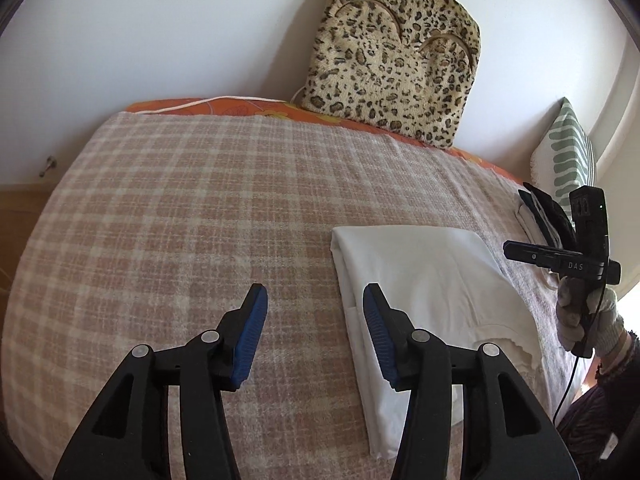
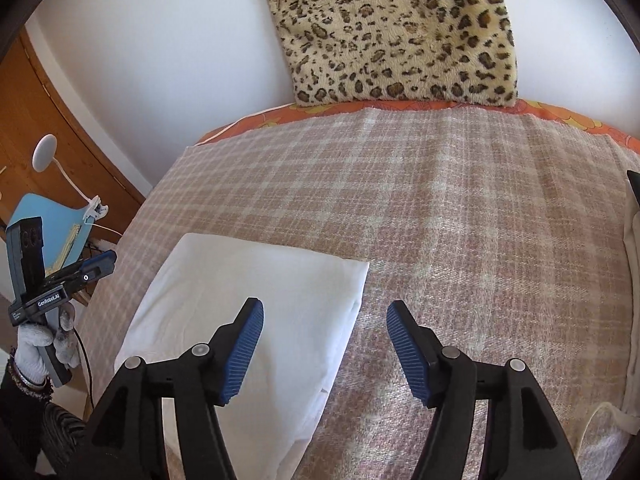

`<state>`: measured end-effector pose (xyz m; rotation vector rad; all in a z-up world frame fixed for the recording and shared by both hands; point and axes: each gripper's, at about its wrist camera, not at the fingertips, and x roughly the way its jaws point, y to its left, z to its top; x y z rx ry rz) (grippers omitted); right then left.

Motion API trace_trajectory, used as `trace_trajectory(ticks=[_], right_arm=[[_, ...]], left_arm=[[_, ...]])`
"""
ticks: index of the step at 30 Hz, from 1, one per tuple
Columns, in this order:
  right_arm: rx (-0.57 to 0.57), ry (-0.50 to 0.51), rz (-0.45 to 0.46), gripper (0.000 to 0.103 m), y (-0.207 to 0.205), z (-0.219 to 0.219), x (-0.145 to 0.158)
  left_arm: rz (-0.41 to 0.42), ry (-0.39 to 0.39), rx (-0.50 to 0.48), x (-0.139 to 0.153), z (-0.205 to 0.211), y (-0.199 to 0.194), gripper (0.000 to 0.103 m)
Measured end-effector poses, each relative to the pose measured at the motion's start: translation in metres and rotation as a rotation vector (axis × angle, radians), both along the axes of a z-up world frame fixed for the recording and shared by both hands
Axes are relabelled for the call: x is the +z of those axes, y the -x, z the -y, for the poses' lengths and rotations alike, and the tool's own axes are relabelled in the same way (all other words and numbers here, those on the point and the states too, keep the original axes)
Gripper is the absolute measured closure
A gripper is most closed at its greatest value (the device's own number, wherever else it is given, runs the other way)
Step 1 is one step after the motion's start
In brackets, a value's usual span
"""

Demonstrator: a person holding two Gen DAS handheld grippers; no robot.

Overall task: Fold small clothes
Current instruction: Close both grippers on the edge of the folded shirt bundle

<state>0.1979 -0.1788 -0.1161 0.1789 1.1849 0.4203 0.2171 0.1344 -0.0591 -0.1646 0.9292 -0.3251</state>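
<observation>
- Both of your grippers hang above the bed (image 1: 160, 200), fingers spread wide and holding nothing: left gripper (image 1: 315, 330), right gripper (image 2: 325, 344).
- The white garment (image 1: 420, 276) lies flat on the checked blanket (image 2: 460, 208), already folded into a tidy rectangle with layered edges. It sits under and ahead of your left gripper's right finger (image 1: 376, 332), and under and ahead of your right gripper's left finger (image 2: 244, 344).
- Judged step: this piece looks near finished, so you are between folds, either one last fold or moving it aside.
- Next move, as a guess: if folding again, bring each gripper down to a near corner and pinch all layers together; the stack is thin and slippery-looking, so a shallow pinch could peel off the top layer only.
- Only the left wrist view shows the frilled near hem of the garment, a dark-and-white pile of cloth (image 1: 538, 216) well beyond your right gripper, and a green-striped cushion (image 1: 568, 152).
- Only the right wrist view shows the wooden cabinet (image 2: 60, 128), a white clip lamp (image 2: 46, 152) and pale fabric (image 2: 632, 280) at the far right, well apart from the fingers.
- The leopard cushion (image 2: 400, 32) appears in both views, against the wall.
</observation>
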Motion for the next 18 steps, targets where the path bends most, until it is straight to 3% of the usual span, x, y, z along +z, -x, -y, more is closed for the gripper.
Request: trace_trajectory(ticks=[6,13,18], right_arm=[[-0.036,-0.090,-0.038,0.026,0.008,0.016,-0.001],[-0.054,-0.172,-0.096,0.025,0.011,0.021,-0.009],[-0.059,-0.206,-0.130,0.025,0.007,0.020,-0.018]], left_arm=[[-0.113,0.175,0.049,-0.013,0.002,0.034,0.053],[-0.236,0.406,0.133,-0.029,0.008,0.062,0.053],[-0.301,0.474,0.193,-0.043,0.003,0.067,0.053]])
